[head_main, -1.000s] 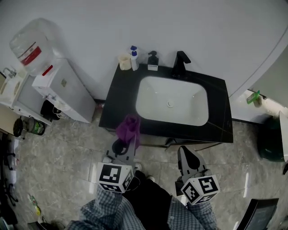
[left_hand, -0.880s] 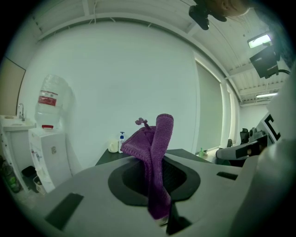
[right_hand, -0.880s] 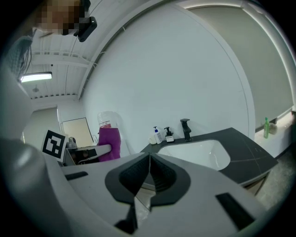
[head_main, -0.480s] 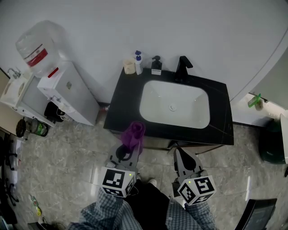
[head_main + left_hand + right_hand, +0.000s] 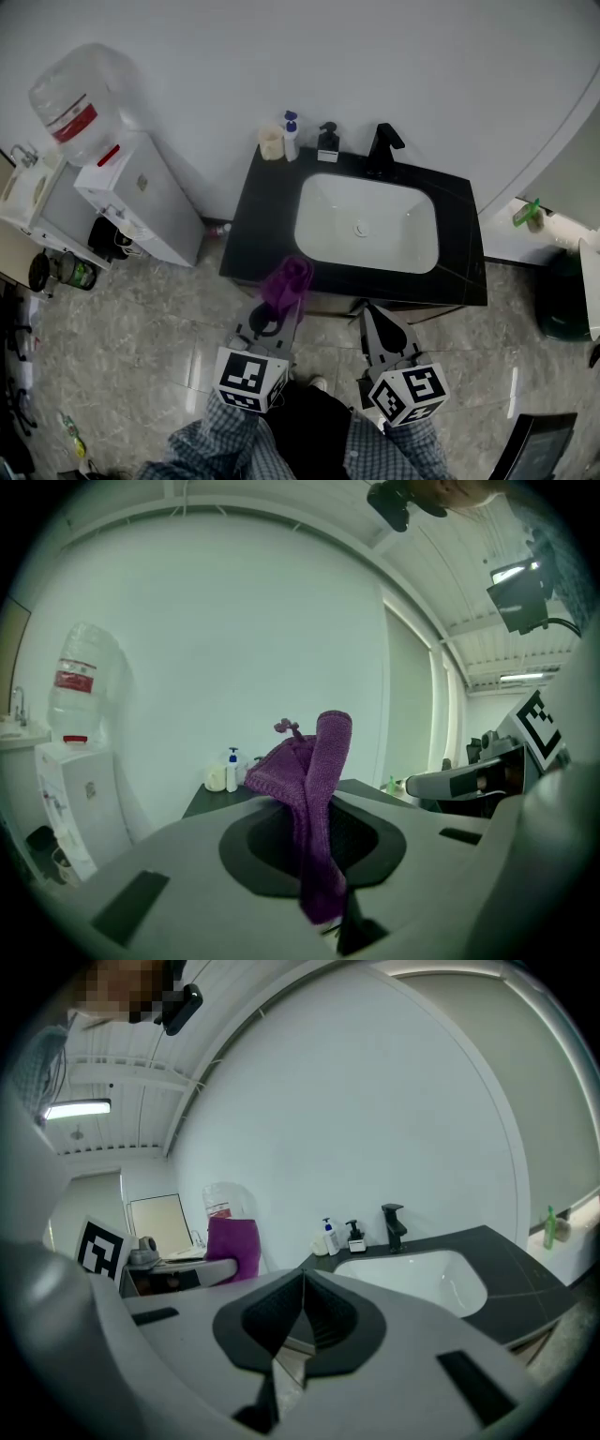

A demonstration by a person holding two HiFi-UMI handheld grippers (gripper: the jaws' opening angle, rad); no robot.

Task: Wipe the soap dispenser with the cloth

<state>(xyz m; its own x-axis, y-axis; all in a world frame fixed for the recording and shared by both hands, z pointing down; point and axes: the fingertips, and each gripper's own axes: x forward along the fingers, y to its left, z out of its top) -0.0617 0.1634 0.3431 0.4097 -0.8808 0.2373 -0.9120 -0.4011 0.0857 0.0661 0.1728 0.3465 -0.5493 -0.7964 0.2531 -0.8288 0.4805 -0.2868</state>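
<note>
Purple knitted cloth (image 5: 286, 281), soft and light, is standing bunched in the left gripper (image 5: 277, 305), which is pinching it. Right gripper (image 5: 379, 325) is pressing its jaws together on nothing. Black soap dispenser (image 5: 328, 142) is standing upper centre at the worktop's (image 5: 255, 220) back edge. It is probably rigid, slippery and tippy, so bracing its body is looking wise.

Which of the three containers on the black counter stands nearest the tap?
The black pump soap dispenser; the blue-capped white bottle and cream cup stand farther left of the black tap.

Purple knit cloth (image 5: 287, 281) upright in left tool (image 5: 277, 307), dark soap dispenser (image 5: 328, 142), seemingly upright, behind sink (image 5: 412, 234)
</note>
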